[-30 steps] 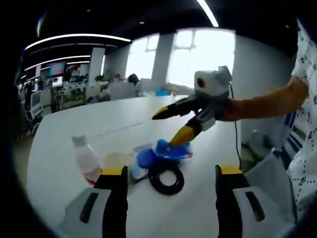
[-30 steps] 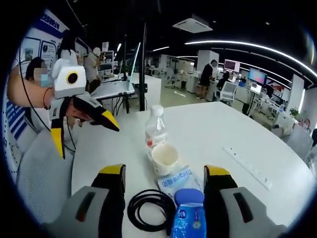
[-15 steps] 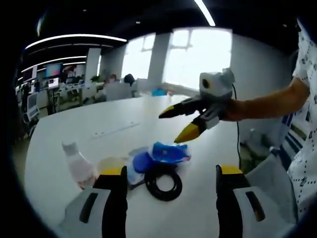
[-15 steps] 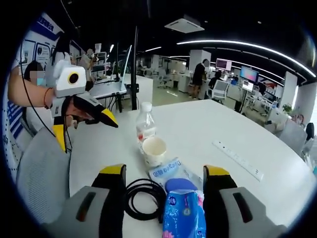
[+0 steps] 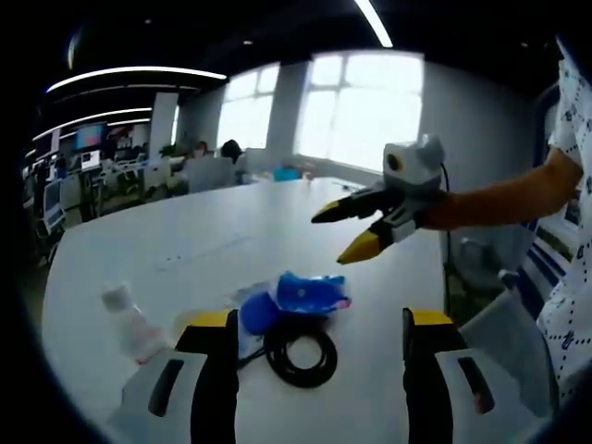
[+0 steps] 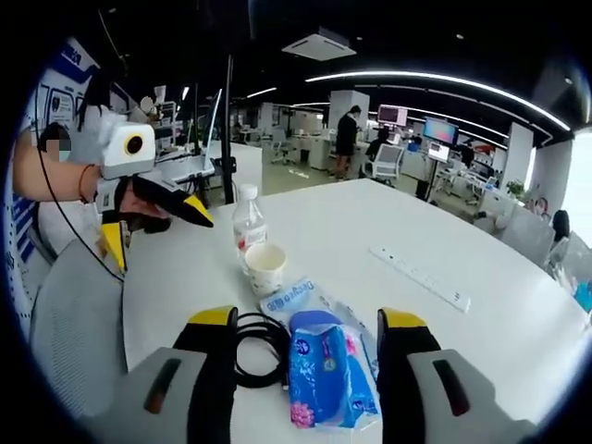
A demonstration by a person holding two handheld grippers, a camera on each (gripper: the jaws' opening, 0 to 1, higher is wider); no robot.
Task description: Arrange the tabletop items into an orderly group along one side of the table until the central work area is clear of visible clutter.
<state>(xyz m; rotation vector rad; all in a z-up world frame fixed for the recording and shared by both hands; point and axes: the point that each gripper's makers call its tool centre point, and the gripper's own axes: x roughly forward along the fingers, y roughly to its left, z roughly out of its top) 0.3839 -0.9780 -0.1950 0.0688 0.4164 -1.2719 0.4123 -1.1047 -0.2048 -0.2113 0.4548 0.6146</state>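
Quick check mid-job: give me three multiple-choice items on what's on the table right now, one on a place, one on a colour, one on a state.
1. Where does the paper cup stand?
A. Right beside the bottle
B. On the power strip
C. Inside the cable coil

2. What colour is the pack between the right hand-held gripper's jaws?
A. Red
B. Blue
C. Green

3. How does the bottle stand?
A. Lying on its side
B. Upright
C. Upside down

Answers:
1 A: in the right gripper view the cup sits next to the bottle, apart from the strip and the coil.
2 B: the pack is blue with some pink print.
3 B: its white cap points up.
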